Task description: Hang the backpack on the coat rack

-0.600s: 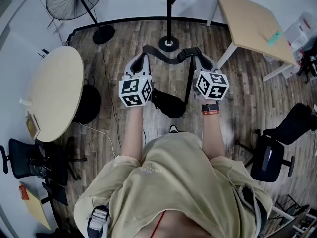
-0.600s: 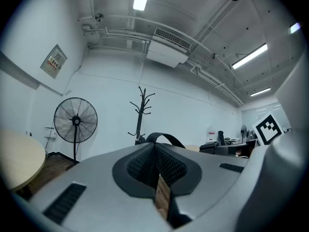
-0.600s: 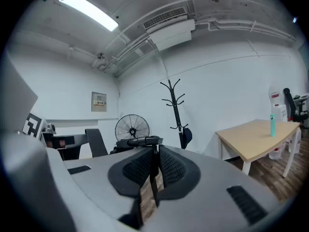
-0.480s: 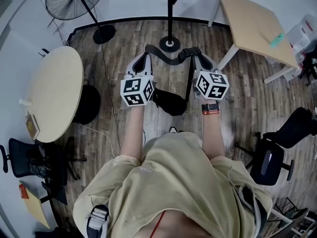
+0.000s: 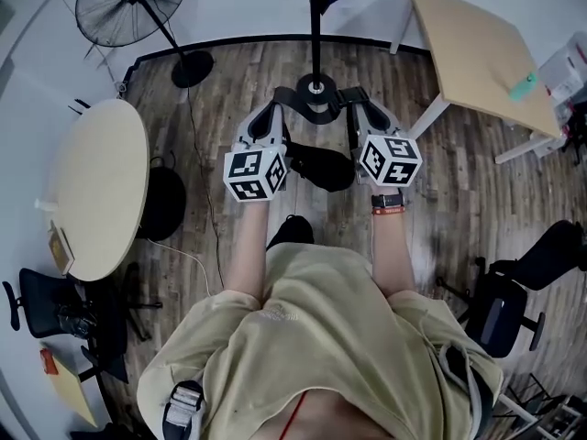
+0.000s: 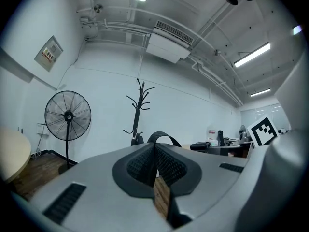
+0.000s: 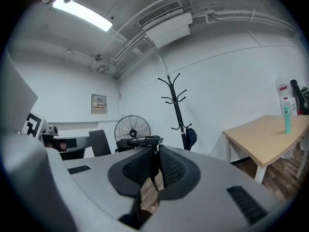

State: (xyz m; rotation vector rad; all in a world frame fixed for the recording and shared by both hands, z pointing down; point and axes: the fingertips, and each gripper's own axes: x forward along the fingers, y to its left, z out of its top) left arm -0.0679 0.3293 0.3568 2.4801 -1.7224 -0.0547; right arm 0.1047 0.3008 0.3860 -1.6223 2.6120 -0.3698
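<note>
- The standing fan (image 5: 131, 0) is at the far left by the wall, with the round table (image 5: 96, 186) nearer to me on the same side.
- My left forearm reaches straight ahead. The left gripper (image 5: 278, 101) points at the coat rack (image 5: 315, 26), marker cube toward me.
- In the left gripper view, the left gripper (image 6: 155, 149) has its jaws pressed together on the strap (image 6: 161, 137). The strap arches up just beyond the tips, and the coat rack (image 6: 139, 110) stands upright straight ahead.
- The backpack (image 5: 321, 166) hangs between the two grippers, off the floor. Its strap (image 5: 316, 115) is stretched from one pair of jaws to the other.
- The right forearm runs parallel to the left. The right gripper (image 5: 353, 101) is level with the left one and also faces the rack.
- In the right gripper view, the right gripper (image 7: 157, 151) is clamped on the thin dark strap (image 7: 144, 140). The coat rack (image 7: 176, 105) is just right of centre there.
- The square table (image 5: 477, 53) is at the right, and an office chair (image 5: 500, 301) is nearer to me.
- Compared with half a second ago, both grippers and the backpack have moved forward. The strap now crosses the rack's round base in the head view. Before, it lay short of the base.
</note>
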